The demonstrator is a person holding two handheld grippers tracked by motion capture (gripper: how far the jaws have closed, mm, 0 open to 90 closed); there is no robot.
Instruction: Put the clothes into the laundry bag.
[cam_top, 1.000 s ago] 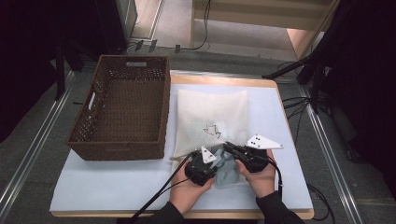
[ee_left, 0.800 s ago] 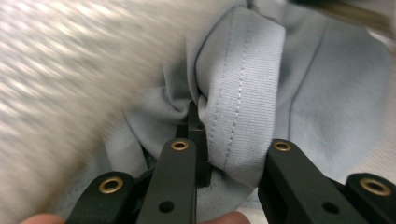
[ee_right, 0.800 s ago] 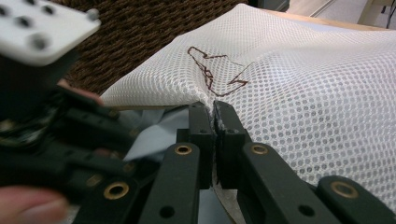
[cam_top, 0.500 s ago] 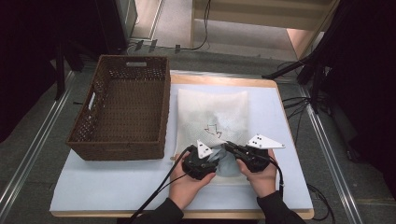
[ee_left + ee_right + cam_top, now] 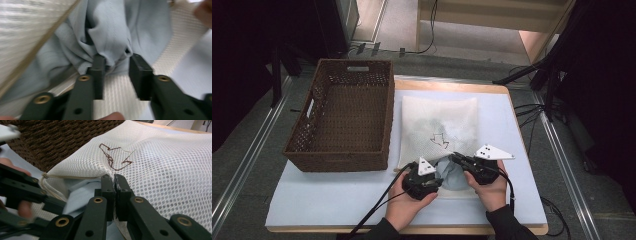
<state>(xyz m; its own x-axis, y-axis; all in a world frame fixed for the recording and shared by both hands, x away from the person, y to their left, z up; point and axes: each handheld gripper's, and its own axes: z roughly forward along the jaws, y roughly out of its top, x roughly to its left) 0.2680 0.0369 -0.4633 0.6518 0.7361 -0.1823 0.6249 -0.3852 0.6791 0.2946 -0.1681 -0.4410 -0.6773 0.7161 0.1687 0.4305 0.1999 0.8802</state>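
At the far left of the table [image 5: 327,210] sits the brown wicker basket [image 5: 343,117], its near wall close to the mesh bag's left edge. Just right of it lies the white mesh laundry bag [image 5: 439,125], flat on the pale table cover, with a dark brown squiggle [image 5: 439,138] on its upper face; in the right gripper view the same squiggle [image 5: 115,156] sits just beyond the jaw tips, with the basket [image 5: 57,140] behind it.

At the bag's near edge, between the 2 grippers, a bunched light blue cloth [image 5: 452,172] shows at the bag's mouth, partly under the mesh. In the left gripper view the cloth [image 5: 110,35] is crumpled in folds, lying over the white mesh [image 5: 120,92] of the bag.

The left gripper [image 5: 429,181] is held at the cloth's left side. Its jaws stand apart with a clear gap; they have just been closing, and a fold of the blue cloth hangs at the tips, touching the left one, though the pads do not press it from both sides.

The right gripper [image 5: 114,180] is at the cloth's right side, its 2 jaws pressed together and pinching the upper mesh edge of the bag [image 5: 160,162], lifting it above the blue cloth [image 5: 77,195]
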